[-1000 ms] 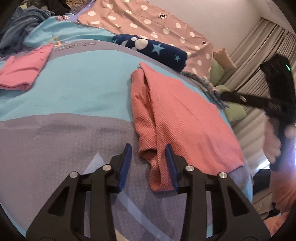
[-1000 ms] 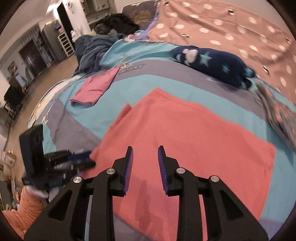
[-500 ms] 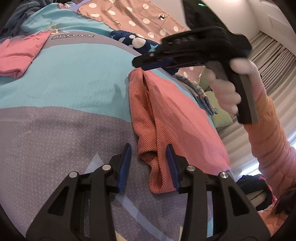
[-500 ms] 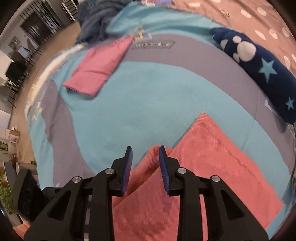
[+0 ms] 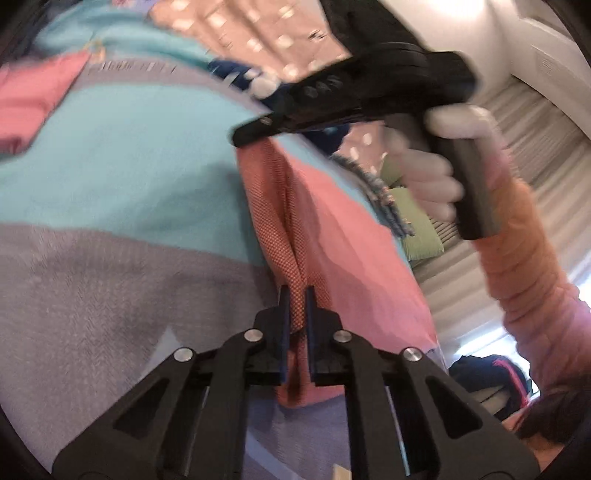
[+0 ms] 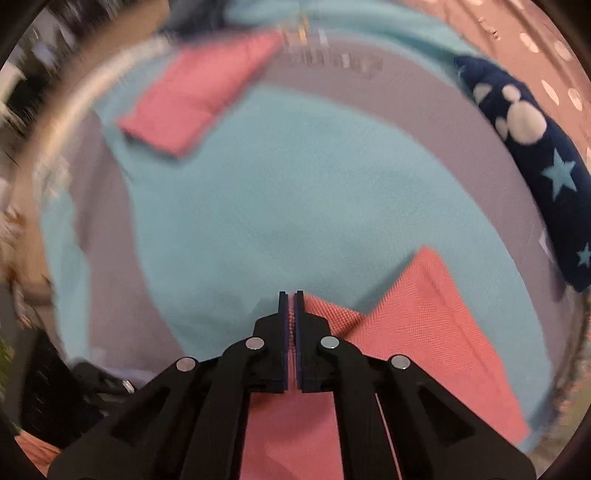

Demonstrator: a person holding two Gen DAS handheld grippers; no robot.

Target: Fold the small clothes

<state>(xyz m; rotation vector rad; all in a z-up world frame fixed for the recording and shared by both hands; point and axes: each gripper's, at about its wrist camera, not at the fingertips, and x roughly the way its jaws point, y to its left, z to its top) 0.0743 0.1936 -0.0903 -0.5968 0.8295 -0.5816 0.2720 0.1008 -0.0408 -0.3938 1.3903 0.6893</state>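
A coral-pink cloth (image 5: pixel 343 240) lies on the blue and grey bedspread, its left edge folded over into a long ridge. My left gripper (image 5: pixel 296 295) is shut on the near end of that ridge. My right gripper (image 6: pixel 291 299) is shut on the far end of the same edge; the cloth (image 6: pixel 424 325) spreads to its right. In the left wrist view the right gripper (image 5: pixel 255 134) reaches in from the upper right, held by a hand in an orange sleeve.
A folded pink garment (image 6: pixel 199 99) lies at the far left of the bedspread (image 6: pixel 295 192). A navy plush with stars and dots (image 6: pixel 535 155) lies at the far right, by a spotted pink cover (image 5: pixel 236 33). Green cushions (image 5: pixel 410 210) and curtains stand beyond the bed.
Both grippers were open and have closed on the cloth's folded edge. The right gripper came down onto the far end. The left gripper moved forward onto the near end.
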